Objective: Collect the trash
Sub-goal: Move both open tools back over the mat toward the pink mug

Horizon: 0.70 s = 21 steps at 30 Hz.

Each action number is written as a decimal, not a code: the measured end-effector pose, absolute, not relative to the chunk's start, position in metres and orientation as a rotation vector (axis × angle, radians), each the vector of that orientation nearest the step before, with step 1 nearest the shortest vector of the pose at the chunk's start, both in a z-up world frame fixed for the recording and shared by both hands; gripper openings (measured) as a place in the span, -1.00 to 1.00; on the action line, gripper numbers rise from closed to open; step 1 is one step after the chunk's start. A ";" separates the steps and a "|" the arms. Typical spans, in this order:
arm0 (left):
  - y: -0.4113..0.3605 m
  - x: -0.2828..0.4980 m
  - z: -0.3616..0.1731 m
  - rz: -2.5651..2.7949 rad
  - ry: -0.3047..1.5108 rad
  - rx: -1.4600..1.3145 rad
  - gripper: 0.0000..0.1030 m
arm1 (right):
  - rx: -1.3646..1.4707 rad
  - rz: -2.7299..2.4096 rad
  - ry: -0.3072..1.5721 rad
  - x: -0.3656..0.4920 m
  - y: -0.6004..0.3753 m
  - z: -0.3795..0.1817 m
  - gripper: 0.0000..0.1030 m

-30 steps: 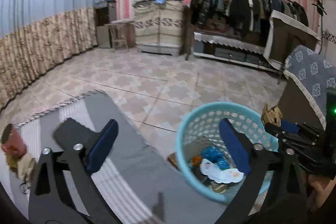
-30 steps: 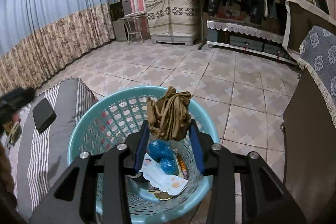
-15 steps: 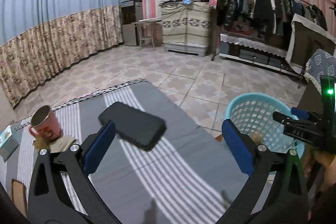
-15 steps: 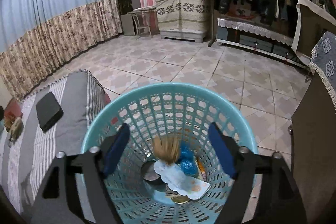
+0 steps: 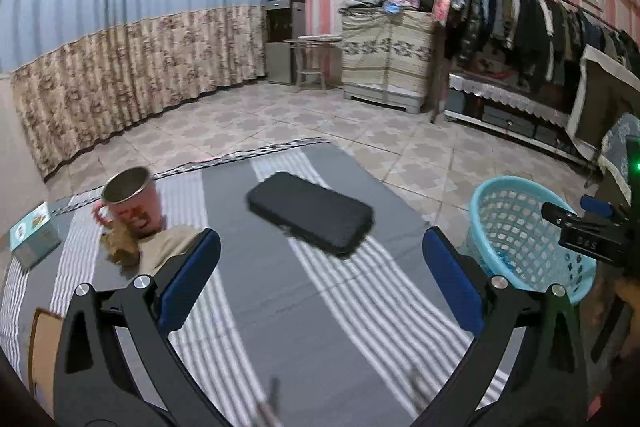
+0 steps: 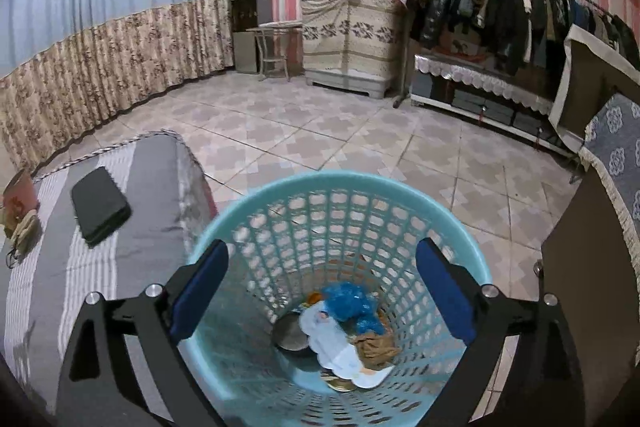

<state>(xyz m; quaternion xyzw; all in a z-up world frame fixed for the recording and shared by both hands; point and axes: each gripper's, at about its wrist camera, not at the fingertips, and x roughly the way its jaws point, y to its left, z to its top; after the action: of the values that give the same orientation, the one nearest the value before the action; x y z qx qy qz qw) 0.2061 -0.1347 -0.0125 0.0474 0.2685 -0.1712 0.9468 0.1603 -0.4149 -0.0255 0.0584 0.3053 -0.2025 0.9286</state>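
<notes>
A grey striped bed (image 5: pixel 304 307) carries a black phone (image 5: pixel 310 213) mid-surface and a pink mug (image 5: pixel 132 201) near its far left edge.

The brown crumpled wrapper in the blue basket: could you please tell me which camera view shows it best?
The right wrist view: it looks straight down into the blue basket, where the brown crumpled wrapper lies on the other trash. The left wrist view shows only the basket's outer wall at the right; the wrapper inside is hidden.

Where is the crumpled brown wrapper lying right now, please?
In the right wrist view, the brown wrapper lies at the bottom of the blue basket, beside the blue bag.
</notes>
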 end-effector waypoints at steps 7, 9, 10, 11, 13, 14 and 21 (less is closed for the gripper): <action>-0.089 0.195 -0.014 -0.279 0.503 0.110 0.90 | 0.065 -0.347 0.633 0.171 -0.374 -0.027 0.89; -0.077 0.194 -0.015 -0.258 0.504 0.123 0.90 | 0.055 -0.327 0.633 0.173 -0.361 -0.027 0.89; -0.069 0.193 -0.017 -0.247 0.508 0.123 0.90 | 0.059 -0.315 0.630 0.174 -0.355 -0.026 0.90; -0.062 0.193 -0.017 -0.242 0.508 0.116 0.90 | 0.069 -0.302 0.625 0.174 -0.348 -0.026 0.91; -0.044 0.190 -0.019 -0.224 0.502 0.090 0.90 | 0.085 -0.279 0.619 0.175 -0.338 -0.025 0.91; -0.036 0.190 -0.019 -0.213 0.506 0.075 0.90 | 0.088 -0.270 0.617 0.175 -0.333 -0.026 0.91; 0.012 0.192 -0.026 -0.180 0.556 0.047 0.90 | 0.129 -0.146 0.621 0.184 -0.294 -0.027 0.91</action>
<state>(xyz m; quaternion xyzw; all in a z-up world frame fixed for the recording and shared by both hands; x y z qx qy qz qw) 0.1919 0.0122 -0.0264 0.0232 0.2743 -0.0887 0.9573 0.1838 -0.2938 -0.0272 0.0632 0.3050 -0.0719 0.9475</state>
